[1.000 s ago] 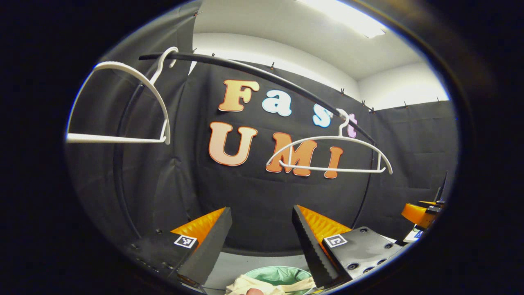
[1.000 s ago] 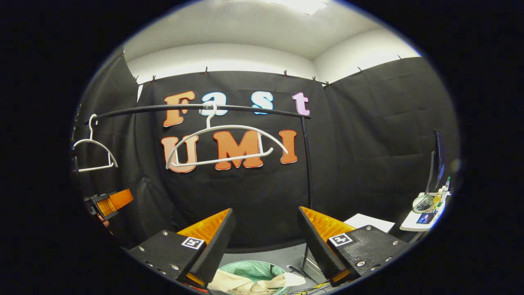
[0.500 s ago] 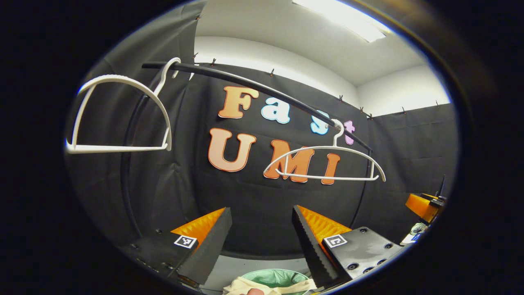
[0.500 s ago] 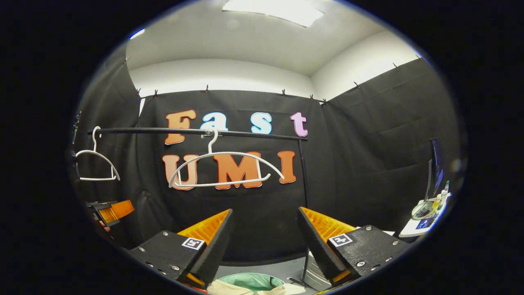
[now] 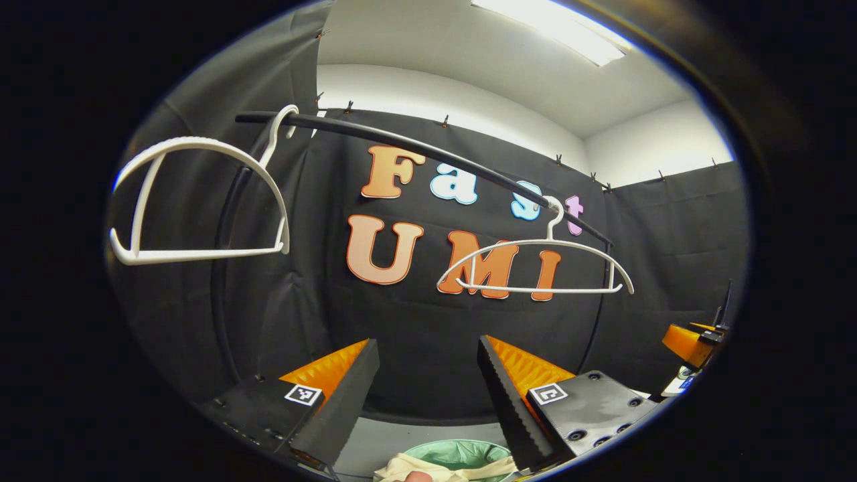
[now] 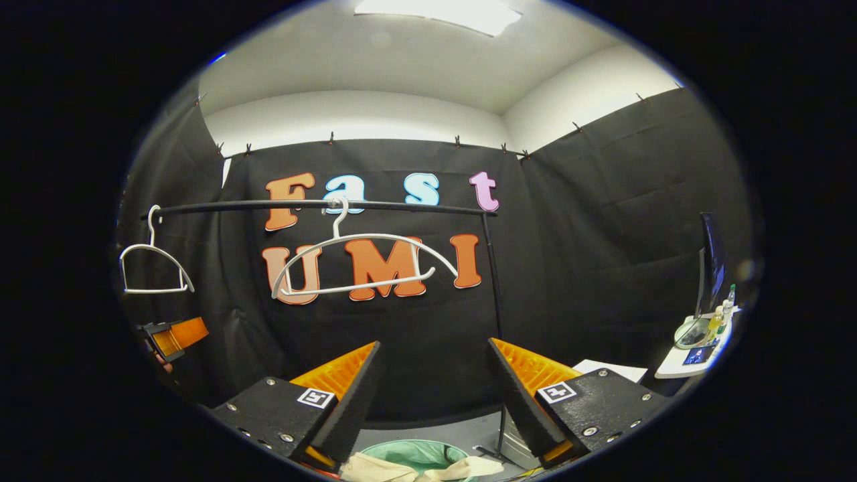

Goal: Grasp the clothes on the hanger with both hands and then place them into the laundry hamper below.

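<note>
Since a second ago both views have tipped slightly, so the rail (image 6: 321,206) and its two bare white hangers sit lower in the picture. Both claws point at the black cloth wall, well above the hamper (image 5: 455,452). Left claw (image 5: 428,395) is spread wide and holds nothing; right claw (image 6: 435,395) is likewise spread and empty. Cream clothes (image 6: 402,468) lie draped over the rim of the green-lined hamper, below the fingers.
</note>
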